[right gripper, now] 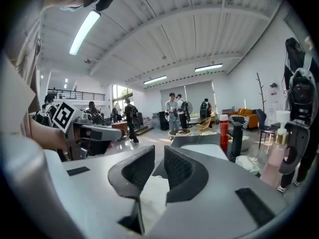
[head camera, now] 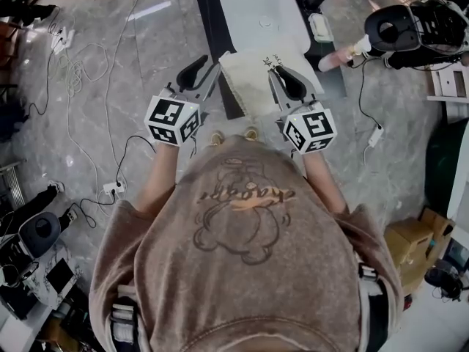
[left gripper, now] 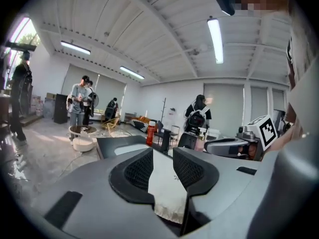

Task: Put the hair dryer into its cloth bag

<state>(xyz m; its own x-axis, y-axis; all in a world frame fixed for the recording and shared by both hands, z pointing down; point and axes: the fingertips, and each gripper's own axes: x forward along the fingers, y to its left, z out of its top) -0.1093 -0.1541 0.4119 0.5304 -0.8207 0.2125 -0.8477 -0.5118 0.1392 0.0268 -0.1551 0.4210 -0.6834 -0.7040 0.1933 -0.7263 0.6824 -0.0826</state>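
Observation:
A cream cloth bag (head camera: 245, 83) hangs stretched between my two grippers, above the near end of a black table (head camera: 209, 28). My left gripper (head camera: 209, 64) is shut on the bag's left edge; the pale cloth (left gripper: 167, 188) fills the gap between its jaws in the left gripper view. My right gripper (head camera: 275, 70) is shut on the bag's right edge, and the cloth (right gripper: 152, 198) sits low between its jaws. A black and grey device that looks like the hair dryer (head camera: 392, 26) lies to the far right, apart from both grippers, with a cable running from it.
A white mat (head camera: 256, 13) covers the table, and a pink bottle (head camera: 341, 56) lies at its right side. Cables and a power strip (head camera: 113, 189) trail over the floor on the left. A red bottle (right gripper: 224, 131) stands ahead. Several people stand far across the room.

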